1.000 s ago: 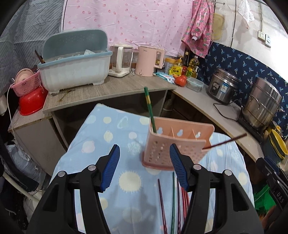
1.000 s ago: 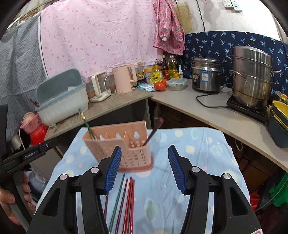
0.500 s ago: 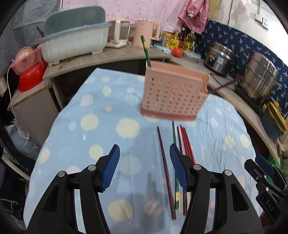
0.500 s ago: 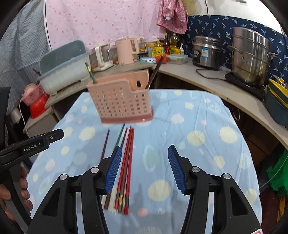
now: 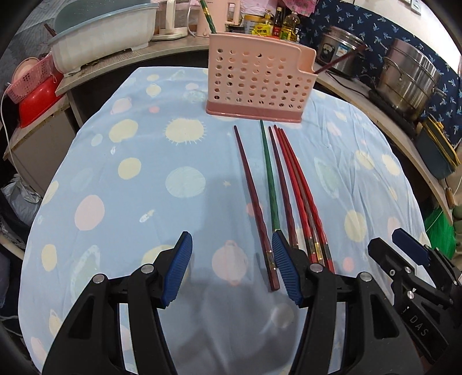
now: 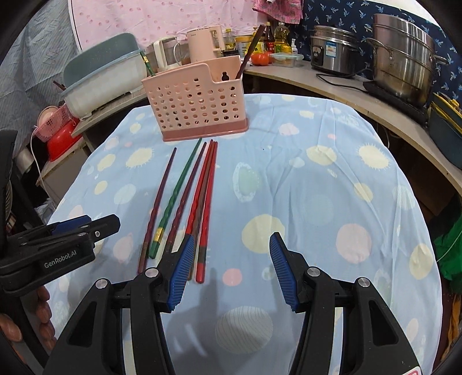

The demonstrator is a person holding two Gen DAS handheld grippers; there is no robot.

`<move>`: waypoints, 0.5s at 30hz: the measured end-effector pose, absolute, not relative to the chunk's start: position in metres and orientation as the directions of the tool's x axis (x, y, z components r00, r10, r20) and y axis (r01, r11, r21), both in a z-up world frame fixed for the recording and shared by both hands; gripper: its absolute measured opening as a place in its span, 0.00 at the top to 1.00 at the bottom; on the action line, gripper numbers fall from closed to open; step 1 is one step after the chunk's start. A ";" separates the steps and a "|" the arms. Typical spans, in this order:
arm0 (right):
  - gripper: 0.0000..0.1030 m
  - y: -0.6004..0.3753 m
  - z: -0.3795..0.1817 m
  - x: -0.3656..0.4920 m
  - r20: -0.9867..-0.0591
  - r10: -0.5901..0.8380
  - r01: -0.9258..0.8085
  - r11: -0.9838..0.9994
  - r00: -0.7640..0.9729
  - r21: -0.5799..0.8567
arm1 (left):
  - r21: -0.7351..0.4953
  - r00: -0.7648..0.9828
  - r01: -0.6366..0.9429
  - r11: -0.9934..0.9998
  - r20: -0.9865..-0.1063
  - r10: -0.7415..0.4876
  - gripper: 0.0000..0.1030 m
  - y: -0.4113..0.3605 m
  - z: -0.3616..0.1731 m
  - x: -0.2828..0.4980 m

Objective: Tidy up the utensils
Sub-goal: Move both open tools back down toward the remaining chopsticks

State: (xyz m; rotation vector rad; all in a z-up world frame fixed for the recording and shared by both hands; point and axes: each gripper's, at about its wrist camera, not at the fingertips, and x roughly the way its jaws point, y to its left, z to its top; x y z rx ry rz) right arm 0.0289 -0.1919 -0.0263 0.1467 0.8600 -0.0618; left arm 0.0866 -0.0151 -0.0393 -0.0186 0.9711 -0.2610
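Observation:
A pink perforated utensil holder (image 5: 260, 83) (image 6: 199, 105) stands at the far side of the blue spotted tablecloth (image 5: 138, 173) (image 6: 317, 178). It holds one green chopstick (image 5: 208, 16) (image 6: 146, 64) and one dark red chopstick (image 5: 340, 59) (image 6: 250, 50). Several chopsticks lie side by side in front of it: a dark red one (image 5: 254, 202) (image 6: 157, 207), a green one (image 5: 269, 176) (image 6: 177, 190) and red ones (image 5: 297, 187) (image 6: 202, 202). My left gripper (image 5: 231, 268) is open, just behind their near ends. My right gripper (image 6: 229, 271) is open, just right of them.
A counter behind the table carries a white and teal dish tub (image 5: 104, 31) (image 6: 104, 78), kettles (image 6: 205, 43), bottles, a rice cooker (image 6: 335, 52) and a steel steamer pot (image 5: 410, 78) (image 6: 404, 54). A red basin (image 5: 37, 101) sits at the left. The table's edges curve away on both sides.
Both grippers have dropped low and pulled back toward the near ends of the lying chopsticks. The holder now stands farther off. Both grippers stay open.

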 end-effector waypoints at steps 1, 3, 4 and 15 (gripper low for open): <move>0.49 -0.191 -0.028 0.028 -0.761 0.005 0.113 0.988 0.649 0.102 | -0.131 0.534 0.212 0.969 -0.815 -0.227 0.47 -0.016 -0.041 0.085; 0.49 -0.189 -0.031 0.026 -0.764 0.006 0.109 0.989 0.646 0.100 | -0.131 0.529 0.211 0.969 -0.818 -0.226 0.47 -0.017 -0.042 0.084; 0.49 -0.188 -0.033 0.025 -0.766 0.006 0.106 0.990 0.643 0.097 | -0.130 0.527 0.212 0.969 -0.820 -0.225 0.47 -0.017 -0.043 0.083; 0.55 -0.175 -0.042 0.026 -0.780 0.017 0.075 0.994 0.626 0.082 | -0.109 0.516 0.201 0.974 -0.833 -0.200 0.47 -0.013 -0.053 0.078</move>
